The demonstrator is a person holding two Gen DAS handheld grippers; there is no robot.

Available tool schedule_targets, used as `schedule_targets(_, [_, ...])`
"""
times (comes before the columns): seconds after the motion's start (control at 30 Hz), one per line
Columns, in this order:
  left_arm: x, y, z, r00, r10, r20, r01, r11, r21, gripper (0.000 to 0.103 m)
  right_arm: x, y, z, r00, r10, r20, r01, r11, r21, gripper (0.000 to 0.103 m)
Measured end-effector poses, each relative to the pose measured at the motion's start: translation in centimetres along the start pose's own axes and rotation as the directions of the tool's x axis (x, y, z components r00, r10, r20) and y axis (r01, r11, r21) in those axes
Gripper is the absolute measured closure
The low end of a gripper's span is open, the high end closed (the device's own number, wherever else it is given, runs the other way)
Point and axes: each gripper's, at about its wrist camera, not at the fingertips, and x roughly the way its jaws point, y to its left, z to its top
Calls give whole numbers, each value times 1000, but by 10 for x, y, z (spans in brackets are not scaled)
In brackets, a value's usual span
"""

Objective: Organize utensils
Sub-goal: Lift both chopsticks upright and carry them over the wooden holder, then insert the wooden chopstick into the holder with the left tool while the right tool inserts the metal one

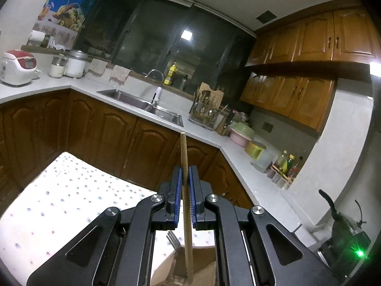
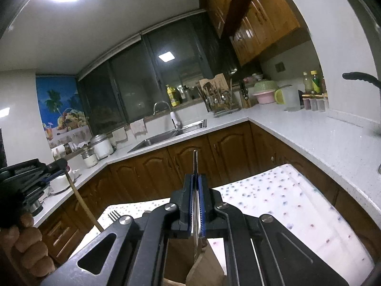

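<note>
My left gripper [image 1: 183,175] is shut on a wooden utensil handle [image 1: 185,205] that stands upright; its lower end reaches into a brown cardboard box [image 1: 204,262] below, where a metal fork [image 1: 172,239] also stands. The left gripper [image 2: 51,170] and its wooden handle [image 2: 83,205] show at the left of the right wrist view. My right gripper [image 2: 195,178] is shut on a thin metal utensil [image 2: 195,164], held upright over the same box [image 2: 202,267]. The fork tines [image 2: 113,215] show there too.
The box stands on a table with a dotted white cloth [image 1: 71,190]. Behind are wooden cabinets, a grey L-shaped counter [image 2: 309,128], a sink [image 1: 142,102], a utensil rack [image 1: 204,112], a rice cooker [image 1: 17,68] and a kettle [image 1: 343,226] at right.
</note>
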Motion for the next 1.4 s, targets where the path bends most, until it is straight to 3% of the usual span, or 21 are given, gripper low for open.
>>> schedule_targets(0.47, [18, 16, -3, 1000, -3, -15, 1, 996, -95, 98, 6, 3, -1, 1000, -1, 19, 1, 1000, -6, 98])
schedule_targets(0.63, [23, 19, -31, 998, 12, -64, -15, 998, -53, 98, 9, 3, -6, 1000, -11, 6, 12, 1000, -18, 98])
schedule_targets(0.8, [21, 16, -59, 992, -14, -124, 16, 1000, 17, 97, 13, 4, -21, 1000, -10, -29, 9, 999, -52, 98])
schedule_targets(0.97, [19, 5, -65, 988, -9, -154, 22, 997, 80, 97, 12, 0, -20, 999, -17, -47, 15, 999, -47, 98])
schedule_targets(1.3, [18, 5, -65, 981, -7, -196, 22, 997, 72, 97, 12, -6, -16, 997, -12, -82, 10, 1000, -27, 97])
schedule_targets(1.4, [17, 7, -65, 977, -7, -215, 21, 998, 61, 92, 11, -6, -15, 996, -3, -91, 1, 1000, -20, 93])
